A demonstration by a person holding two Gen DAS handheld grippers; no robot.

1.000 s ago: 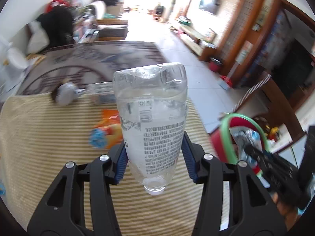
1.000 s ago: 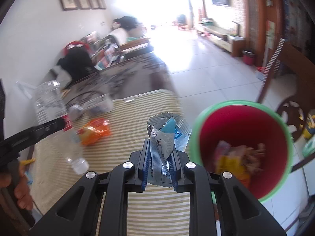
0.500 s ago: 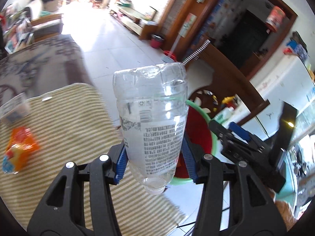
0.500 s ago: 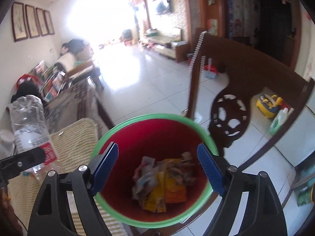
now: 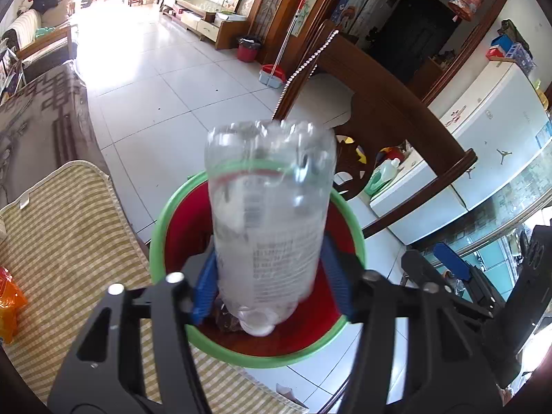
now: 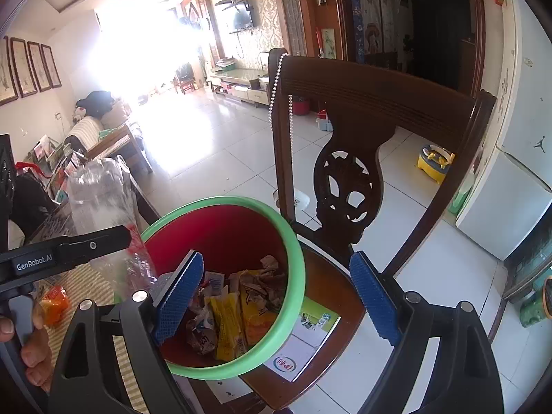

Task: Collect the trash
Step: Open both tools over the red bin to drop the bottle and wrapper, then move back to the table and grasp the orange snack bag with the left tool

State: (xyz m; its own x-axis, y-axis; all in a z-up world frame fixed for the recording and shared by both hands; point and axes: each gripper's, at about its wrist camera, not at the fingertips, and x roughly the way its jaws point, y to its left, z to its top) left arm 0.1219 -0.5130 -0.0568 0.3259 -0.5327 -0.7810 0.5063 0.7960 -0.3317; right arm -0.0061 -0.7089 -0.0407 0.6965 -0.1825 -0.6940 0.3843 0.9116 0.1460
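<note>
My left gripper (image 5: 272, 276) holds a clear plastic bottle (image 5: 269, 214) cap-down, over the mouth of a red bin with a green rim (image 5: 162, 214). The bottle looks blurred and the blue pads stand slightly apart from its sides. In the right wrist view the bottle (image 6: 100, 200) is at the bin's left edge. My right gripper (image 6: 276, 293) is open and empty, over the bin (image 6: 293, 241), which holds several crumpled wrappers (image 6: 234, 307).
The bin stands on a dark wooden chair (image 6: 362, 110) beside the table with a striped cloth (image 5: 62, 234). An orange snack packet (image 5: 8, 300) lies on the cloth at the left. A white fridge (image 5: 500, 110) stands at the right.
My left gripper has carried the bottle from the table to over the bin. My right gripper opened and dropped its wrapper into the bin, then drew slightly right.
</note>
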